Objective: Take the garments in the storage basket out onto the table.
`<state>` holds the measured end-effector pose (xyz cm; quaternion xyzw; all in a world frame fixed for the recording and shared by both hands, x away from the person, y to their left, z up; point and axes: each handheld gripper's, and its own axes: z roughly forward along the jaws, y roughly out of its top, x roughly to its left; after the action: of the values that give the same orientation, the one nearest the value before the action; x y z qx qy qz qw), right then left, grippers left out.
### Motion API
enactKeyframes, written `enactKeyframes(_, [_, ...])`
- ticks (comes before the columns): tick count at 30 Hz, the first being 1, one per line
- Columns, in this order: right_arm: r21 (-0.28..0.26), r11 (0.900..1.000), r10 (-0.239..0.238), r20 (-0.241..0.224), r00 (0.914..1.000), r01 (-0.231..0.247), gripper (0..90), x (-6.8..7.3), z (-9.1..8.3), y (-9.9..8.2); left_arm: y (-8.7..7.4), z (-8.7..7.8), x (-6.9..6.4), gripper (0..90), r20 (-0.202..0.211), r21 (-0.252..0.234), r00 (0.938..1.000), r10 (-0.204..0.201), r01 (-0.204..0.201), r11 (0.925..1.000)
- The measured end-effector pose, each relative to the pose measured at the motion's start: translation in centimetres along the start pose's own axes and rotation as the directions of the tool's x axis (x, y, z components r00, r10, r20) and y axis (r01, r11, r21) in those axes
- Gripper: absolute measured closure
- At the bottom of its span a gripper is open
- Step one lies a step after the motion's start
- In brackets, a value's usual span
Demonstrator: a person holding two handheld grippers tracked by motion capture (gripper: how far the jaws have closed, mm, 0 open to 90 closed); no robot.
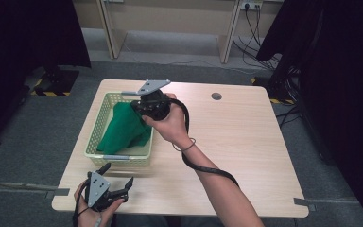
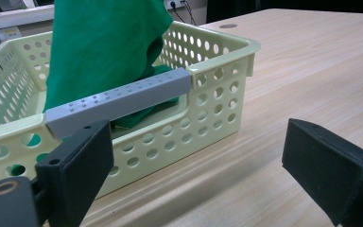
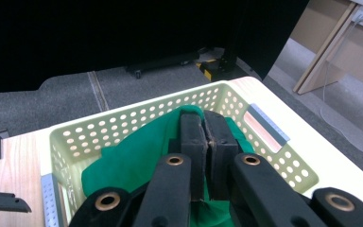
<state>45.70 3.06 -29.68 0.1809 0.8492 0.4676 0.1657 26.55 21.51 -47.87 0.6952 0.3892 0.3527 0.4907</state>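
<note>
A green cloth hangs partly lifted out of a pale green perforated basket on the left half of the table. My right gripper is above the basket, shut on the cloth's upper part. In the right gripper view its pads press together at the right gripper's tip, with the cloth bunched below and the basket around it. My left gripper rests near the table's front left edge, open and holding nothing. In the left gripper view, the left gripper faces the basket's near wall and the raised cloth.
Grey bars cap the handle cut-outs on the basket's short walls. A round cable hole sits at the table's far side. Dark curtains hang left and right; cables lie on the floor at the back right.
</note>
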Motion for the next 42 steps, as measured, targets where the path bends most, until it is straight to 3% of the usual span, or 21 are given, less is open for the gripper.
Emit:
enactKeyframes(25, [-0.036,0.9992,0.016,0.032,0.9994,-0.015,88.0,-0.9,-0.6,2.4,0.0,0.0,0.1,8.7,0.0,-0.002,1.0,-0.003,0.003,1.0])
enactKeyframes(42, [-0.06,0.9974,0.041,0.036,0.9985,-0.039,87.9,-1.4,-0.8,3.1,0.0,0.0,0.1,8.7,0.0,-0.003,1.0,-0.003,0.003,1.0])
